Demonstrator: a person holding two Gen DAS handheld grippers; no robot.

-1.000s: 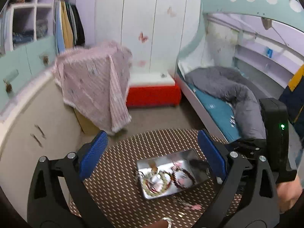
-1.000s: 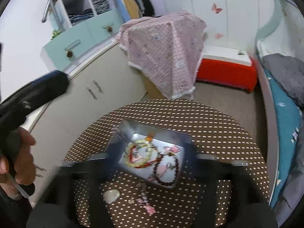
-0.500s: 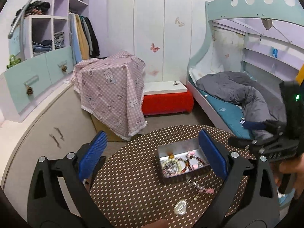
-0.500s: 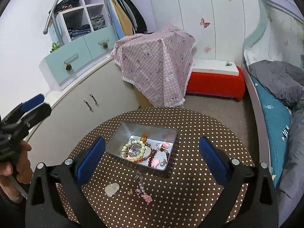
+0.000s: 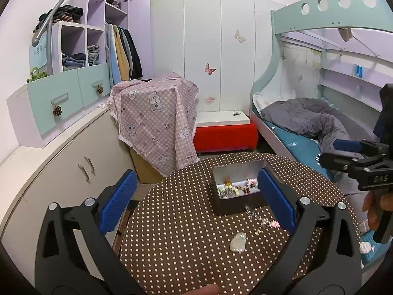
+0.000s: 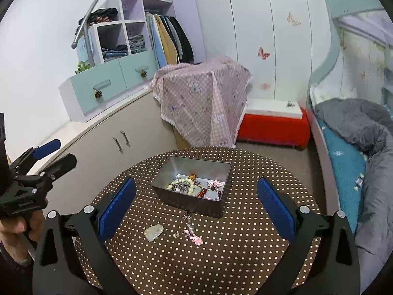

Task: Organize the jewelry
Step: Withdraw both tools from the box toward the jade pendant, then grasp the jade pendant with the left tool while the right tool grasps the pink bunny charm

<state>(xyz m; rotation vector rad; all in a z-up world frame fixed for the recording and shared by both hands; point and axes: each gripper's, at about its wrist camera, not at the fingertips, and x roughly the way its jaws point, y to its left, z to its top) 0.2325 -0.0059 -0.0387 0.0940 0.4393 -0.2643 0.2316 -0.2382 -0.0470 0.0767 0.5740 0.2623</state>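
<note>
Both my claws have pulled back and up from the tin: a second ago my right gripper [image 6: 196, 209] was down over the box, and now the whole round table [image 6: 245, 258] sits in view beneath it. My left gripper [image 5: 196, 202] has backed off too, and the metal tin [image 5: 237, 172] looks far smaller than before.

Left claw: blue pads spread wide, nothing between them. Right claw: same story, jaws apart and empty, held above the near side of the dotted tablecloth.

Now the jewelry. The tin [image 6: 194, 169] stands open near the middle of the table, and inside it lie a pale green bead bracelet [image 6: 179, 184], a dark red bead bracelet [image 6: 203, 193] and a pink charm piece [image 6: 216, 184], all bunched toward the near wall. Out on the cloth, just in front of the tin, a chain with pink charms [image 6: 192, 231] trails toward me, ending in a pink figure. Beside it to the left sits a pale translucent stone pendant [image 6: 154, 231], with a tiny gold piece [image 6: 176, 234] between the two.

From my left camera the pendant [image 5: 238, 242] lies nearest, the chain [image 5: 260, 220] just beyond it, partly behind my right pad.
</note>
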